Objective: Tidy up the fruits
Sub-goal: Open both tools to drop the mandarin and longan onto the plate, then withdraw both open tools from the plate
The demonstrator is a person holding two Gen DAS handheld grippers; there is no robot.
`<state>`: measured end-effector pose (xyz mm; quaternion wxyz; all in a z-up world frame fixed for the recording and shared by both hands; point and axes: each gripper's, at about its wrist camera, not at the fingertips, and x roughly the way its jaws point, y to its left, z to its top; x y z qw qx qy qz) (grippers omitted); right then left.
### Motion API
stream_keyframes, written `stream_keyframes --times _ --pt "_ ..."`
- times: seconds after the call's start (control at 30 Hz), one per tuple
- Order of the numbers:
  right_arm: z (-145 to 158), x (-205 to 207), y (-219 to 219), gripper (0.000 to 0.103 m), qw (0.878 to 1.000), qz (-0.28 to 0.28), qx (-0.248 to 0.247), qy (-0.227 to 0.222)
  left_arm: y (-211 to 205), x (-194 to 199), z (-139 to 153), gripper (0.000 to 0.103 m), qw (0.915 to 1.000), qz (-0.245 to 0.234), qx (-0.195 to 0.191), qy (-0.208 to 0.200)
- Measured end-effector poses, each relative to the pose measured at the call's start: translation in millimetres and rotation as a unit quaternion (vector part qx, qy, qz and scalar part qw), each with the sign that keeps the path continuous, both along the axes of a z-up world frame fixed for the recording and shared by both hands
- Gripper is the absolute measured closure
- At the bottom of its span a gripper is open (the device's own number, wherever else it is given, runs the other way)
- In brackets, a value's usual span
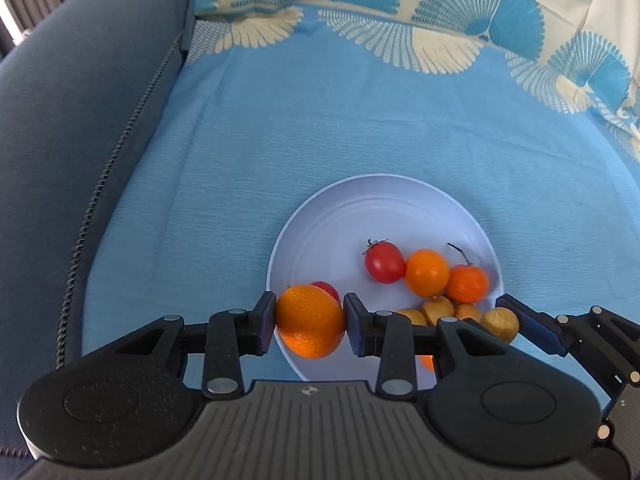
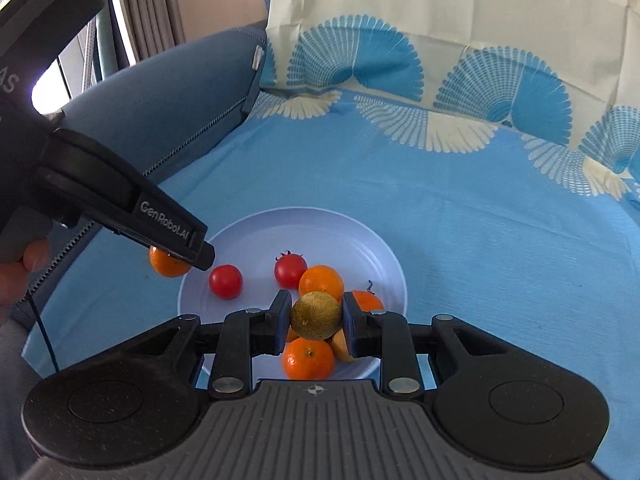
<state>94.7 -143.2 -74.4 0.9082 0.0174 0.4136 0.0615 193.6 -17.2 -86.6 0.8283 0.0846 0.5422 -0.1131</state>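
A white plate lies on a blue cloth and holds red tomatoes, oranges and small yellow-brown fruits. My left gripper is shut on an orange above the plate's near left rim; it also shows in the right wrist view. My right gripper is shut on a yellow-brown fruit above the plate's near side. An orange lies below it.
The blue cloth with a fan pattern covers a sofa seat. A dark blue sofa arm rises on the left. A draped backrest stands behind. Curtains hang at far left.
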Motion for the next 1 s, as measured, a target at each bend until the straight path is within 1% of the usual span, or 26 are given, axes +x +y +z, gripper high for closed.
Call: stream_keyframes --times 0.13,0.2,0.23,0.27,0.3,0.33,0.37,0.4,0.47,0.6,0.83,1.0 --pt "-14.0 15.1 4.5 0.075 1.0 0.01 -0.002 0.006 -2.8 13.0 -11.4 0.063 1.0 -0.008 0.003 -0.002" --pt "-18.4 20.9 6.4 0.075 1.0 0.015 -0.002 0.006 -4.4 17.1 -13.2 0.062 0.9998 -0.016 -0.001 -0.009" --pt "-19.6 23.6 7.5 0.075 1.0 0.017 -0.003 0.004 -4.8 18.1 -12.4 0.054 0.9996 -0.022 -0.003 -0.016" --pt "-20.2 25.7 8.1 0.075 1.0 0.02 -0.003 0.001 -5.3 18.6 -10.4 0.027 0.9994 -0.027 -0.004 -0.023" --pt "-21.2 28.1 8.4 0.073 1.0 0.021 -0.004 -0.001 -5.2 18.8 -7.4 0.011 0.9991 -0.028 -0.004 -0.033" --pt "-21.2 30.0 9.0 0.069 1.0 0.023 -0.006 0.0 -3.3 17.4 -2.5 0.001 0.9984 -0.024 -0.008 -0.051" --pt "-21.0 30.9 9.1 0.053 1.0 0.025 -0.007 0.004 -0.9 14.4 2.6 0.0 0.9974 -0.02 -0.017 -0.068" --pt "-19.4 29.8 8.4 0.035 1.0 0.025 -0.008 0.005 1.4 12.7 6.2 0.0 0.997 -0.024 -0.023 -0.069" --pt "-14.3 23.2 6.6 0.021 1.0 0.013 -0.017 0.001 5.1 8.9 10.2 0.0 0.9977 -0.023 -0.028 -0.057" --pt "-2.4 2.1 5.2 0.01 1.0 0.004 -0.027 0.009 17.1 -10.3 17.3 0.0 0.9986 -0.003 -0.015 -0.05" --pt "28.2 -43.5 4.7 0.005 0.998 -0.051 -0.021 0.02 40.5 -66.1 47.0 0.0 0.9987 0.019 -0.005 -0.048" --pt "53.7 -76.6 8.5 0.003 0.996 -0.089 -0.026 -0.004 53.5 -105.8 69.5 0.0 0.998 0.034 -0.007 -0.053"
